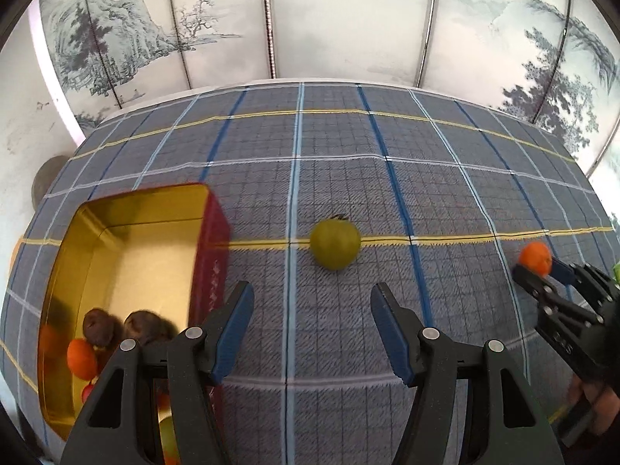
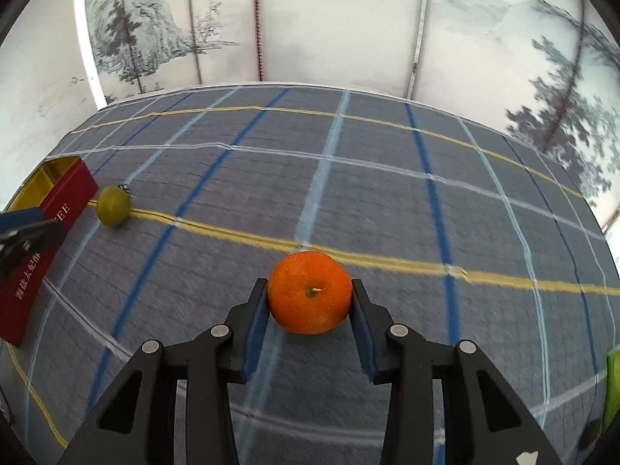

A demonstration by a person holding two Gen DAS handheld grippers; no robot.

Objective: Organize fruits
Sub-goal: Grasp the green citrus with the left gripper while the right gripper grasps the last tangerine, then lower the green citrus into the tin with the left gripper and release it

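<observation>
Clamped between the right tool's (image 2: 310, 302) pads, an orange (image 2: 310, 292) sits.

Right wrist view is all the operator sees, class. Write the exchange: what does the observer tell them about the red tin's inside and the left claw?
Operator: My right claw is shut on the orange. Is the red tin empty?
Observer: No. The left wrist view shows a small orange fruit and two brown fruits at its near end.
Operator: I see only an edge of the left claw. Does it hold anything?
Observer: Nothing; it is open over bare cloth.
Operator: What lies ahead of it?
Observer: The green fruit, beyond its fingertips on the checked cloth, apart from the tin.
</observation>
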